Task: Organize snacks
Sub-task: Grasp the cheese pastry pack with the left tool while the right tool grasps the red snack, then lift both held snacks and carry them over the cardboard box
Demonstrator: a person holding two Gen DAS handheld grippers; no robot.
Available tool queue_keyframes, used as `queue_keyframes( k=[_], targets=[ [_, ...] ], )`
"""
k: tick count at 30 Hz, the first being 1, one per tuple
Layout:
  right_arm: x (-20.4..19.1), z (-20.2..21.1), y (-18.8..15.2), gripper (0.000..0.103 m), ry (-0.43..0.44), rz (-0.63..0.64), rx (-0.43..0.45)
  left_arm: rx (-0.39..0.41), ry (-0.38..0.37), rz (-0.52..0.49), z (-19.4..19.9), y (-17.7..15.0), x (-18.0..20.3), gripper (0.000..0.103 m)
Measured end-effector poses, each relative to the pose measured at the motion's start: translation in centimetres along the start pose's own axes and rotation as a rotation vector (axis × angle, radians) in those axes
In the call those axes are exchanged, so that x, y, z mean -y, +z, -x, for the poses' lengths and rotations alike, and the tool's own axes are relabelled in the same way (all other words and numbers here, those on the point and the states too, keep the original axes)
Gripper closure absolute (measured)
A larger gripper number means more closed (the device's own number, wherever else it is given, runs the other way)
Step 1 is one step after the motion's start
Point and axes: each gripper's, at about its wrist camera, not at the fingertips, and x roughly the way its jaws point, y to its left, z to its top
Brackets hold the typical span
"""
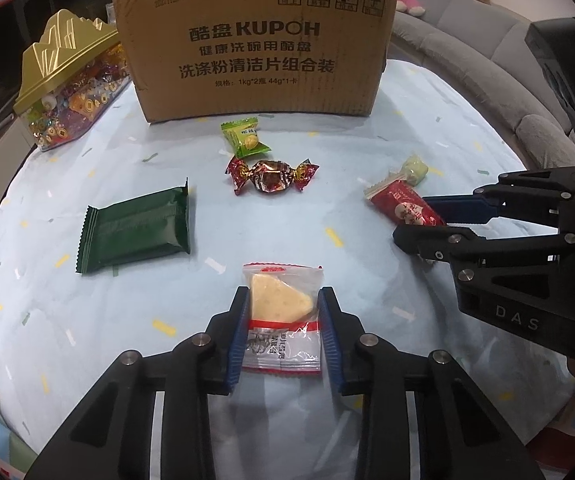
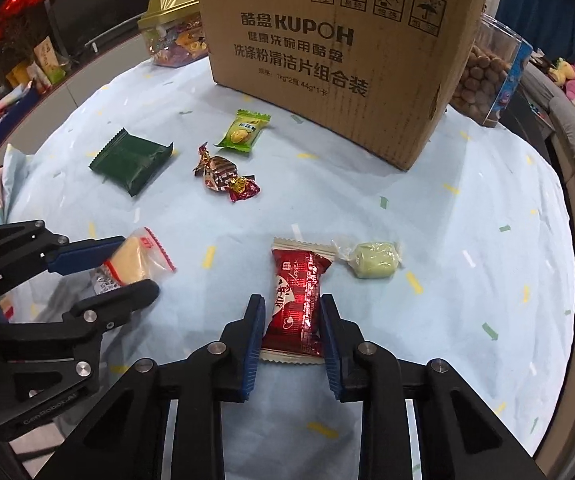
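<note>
My left gripper is shut on a clear packet with a yellow wedge snack, which lies on the light blue cloth; the right wrist view shows this grip from the side. A red foil packet is pinched between the blue pads of my right gripper, also resting on the cloth. Just right of it sits a pale green wrapped candy. Further back lie a dark green packet, a red-brown twist candy and a light green packet.
A cardboard box stands at the back of the table. Left of it is a gold-lidded candy container, and a clear tub of brown balls stands to its right. A grey sofa curves around the far right.
</note>
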Motion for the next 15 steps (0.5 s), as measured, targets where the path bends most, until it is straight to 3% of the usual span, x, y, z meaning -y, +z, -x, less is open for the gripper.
queue_keyframes(
  k=[15],
  targets=[
    [-0.3,1.7,0.1,0.078,-0.026,-0.077,0.003,0.038,0.026,0.006,1.3,0.7,-0.6,0.071]
  ],
)
